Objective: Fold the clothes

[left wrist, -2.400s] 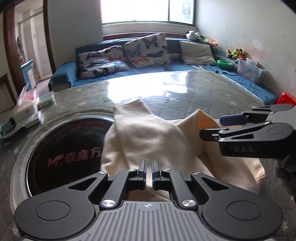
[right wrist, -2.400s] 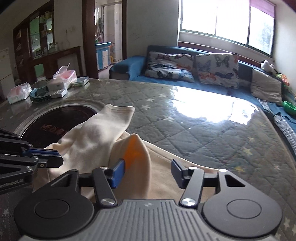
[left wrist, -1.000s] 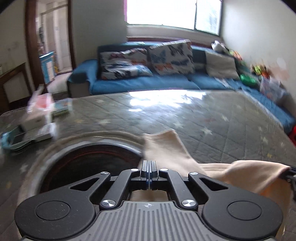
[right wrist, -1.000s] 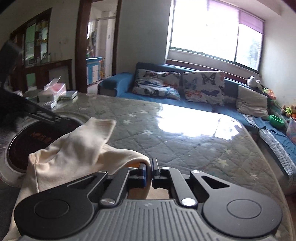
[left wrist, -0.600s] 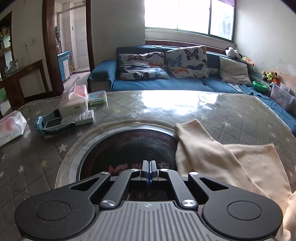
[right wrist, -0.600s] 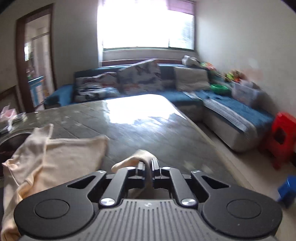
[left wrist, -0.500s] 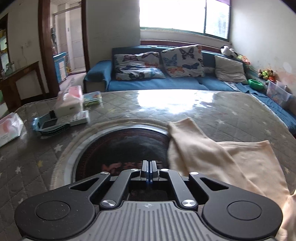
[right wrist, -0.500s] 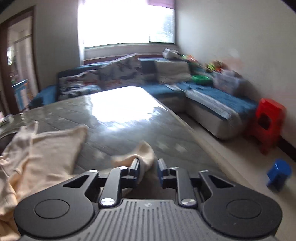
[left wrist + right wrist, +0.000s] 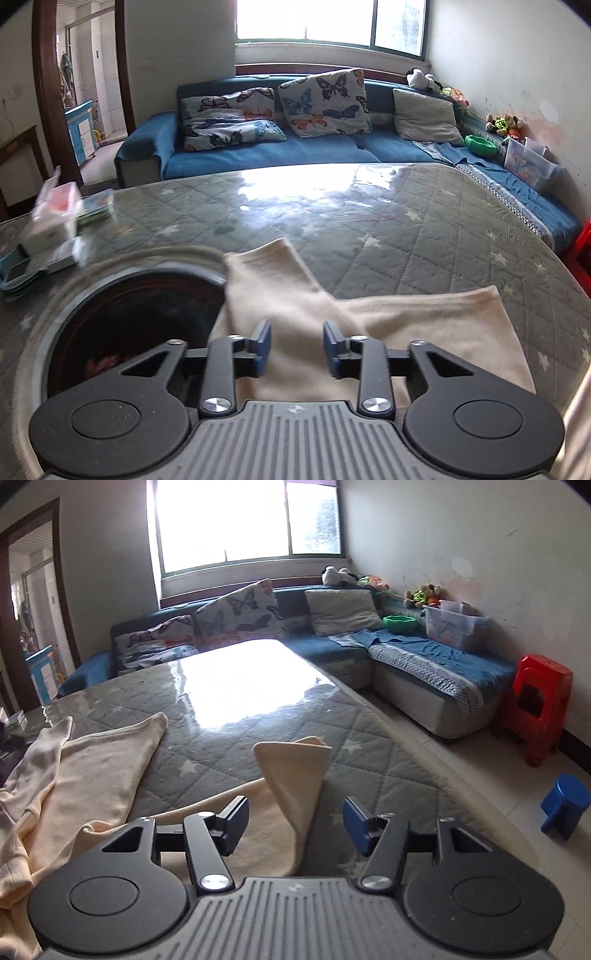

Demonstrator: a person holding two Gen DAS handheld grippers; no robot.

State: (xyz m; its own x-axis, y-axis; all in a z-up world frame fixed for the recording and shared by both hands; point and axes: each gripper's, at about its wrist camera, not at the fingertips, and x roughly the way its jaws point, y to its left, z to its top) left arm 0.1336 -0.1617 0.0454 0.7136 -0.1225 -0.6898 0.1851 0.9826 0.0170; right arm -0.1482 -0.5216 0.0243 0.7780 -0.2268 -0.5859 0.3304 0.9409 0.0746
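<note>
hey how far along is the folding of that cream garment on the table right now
Early. Done: the cream garment lies spread on the quilted table, one sleeve laid out by the right gripper. In hand: nothing; it and the left gripper are open. Left: no fold shows, and the cloth near the dark round inset looks bunched.

A cream garment (image 9: 85, 775) lies rumpled and spread across the quilted table (image 9: 229, 734).

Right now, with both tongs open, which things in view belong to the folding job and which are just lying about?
Part of the job:
- cream knit garment, spread on the quilted grey table cover
- left tongs, open
- right tongs, open

Lying about:
- tissue box
- butterfly-print cushions
- green bowl
- red plastic stool
- blue stool
</note>
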